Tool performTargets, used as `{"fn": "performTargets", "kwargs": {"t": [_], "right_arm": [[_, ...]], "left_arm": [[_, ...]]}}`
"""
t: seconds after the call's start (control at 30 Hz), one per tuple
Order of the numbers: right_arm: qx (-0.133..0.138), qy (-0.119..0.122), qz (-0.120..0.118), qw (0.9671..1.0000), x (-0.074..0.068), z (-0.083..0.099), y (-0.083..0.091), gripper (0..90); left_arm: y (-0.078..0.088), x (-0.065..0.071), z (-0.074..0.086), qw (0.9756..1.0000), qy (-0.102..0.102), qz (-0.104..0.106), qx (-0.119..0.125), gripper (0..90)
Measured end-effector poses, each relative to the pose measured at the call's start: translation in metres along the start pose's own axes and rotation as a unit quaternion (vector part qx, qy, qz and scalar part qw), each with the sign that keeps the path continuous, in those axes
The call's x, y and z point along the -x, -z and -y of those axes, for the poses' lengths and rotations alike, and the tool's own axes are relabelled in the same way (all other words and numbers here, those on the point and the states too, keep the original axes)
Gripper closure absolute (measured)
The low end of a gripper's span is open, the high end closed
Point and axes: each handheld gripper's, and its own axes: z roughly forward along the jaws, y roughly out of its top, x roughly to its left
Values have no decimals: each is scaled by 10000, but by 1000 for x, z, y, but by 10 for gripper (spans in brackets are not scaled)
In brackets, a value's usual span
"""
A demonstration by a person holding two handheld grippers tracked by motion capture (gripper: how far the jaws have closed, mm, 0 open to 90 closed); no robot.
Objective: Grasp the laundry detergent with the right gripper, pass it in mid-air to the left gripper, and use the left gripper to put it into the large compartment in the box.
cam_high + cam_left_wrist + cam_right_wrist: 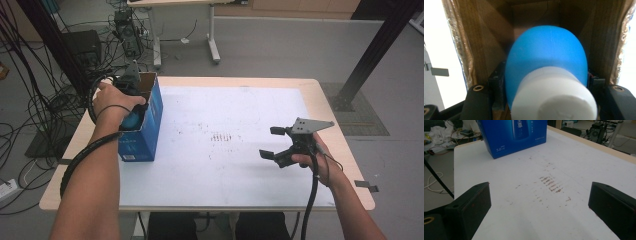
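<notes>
- Bottle [546, 72] first, since it's right up against the left gripper's camera: blue rounded body with a fat white cap [554, 96], and the cap end points back at the gripper while the blue end points away into the box. So the long axis runs straight along the line of the jaws, down the length of the carton.
- Left gripper [131, 89] is clamped on that bottle; in its own view the black jaws sit tight against the blue body on both sides, just past the cap. Looks like a solid hold, not a fingertip pinch.
- Around the bottle you get brown cardboard walls on every side, so it's already partway inside the open mouth of the blue box [145, 127]. My guess is the job is sliding it the rest of the way in, and that mostly depends on keeping the bottle lined up with the box's length so the wide blue part doesn't catch a wall or a flap.
- From the high view, the box stands at the left edge of the table [225, 190], opening up toward the left hand [114, 102], which comes at it from above.
- Right gripper [280, 145] is well apart, over on the right side of the table, jaws spread wide with nothing between them, just hovering over the scuffed white top.
- Left hand is clearly the nearer one, the right isn't steadying the box at all, so a tip-over seems possible if the push goes off-axis.
</notes>
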Motion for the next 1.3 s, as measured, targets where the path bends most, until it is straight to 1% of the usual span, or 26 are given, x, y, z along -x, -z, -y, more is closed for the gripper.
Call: {"fn": "performTargets", "kwargs": {"t": [0.13, 0.33, 0.53, 1.3], "right_arm": [[-1, 9, -15, 10000, 0, 0, -1, 43], [-12, -14, -2, 10000, 1, 1, -1, 43], [-13, -18, -14, 10000, 1, 1, -2, 43], [24, -36, -14, 10000, 2, 2, -2, 42]], "left_arm": [[0, -3, -1, 10000, -5, 42, -32, 377], [0, -6, 1, 10000, 7, 70, 1, 377], [0, -5, 0, 10000, 9, 61, -36, 377], [0, -3, -2, 10000, 19, 41, -50, 377]]}}
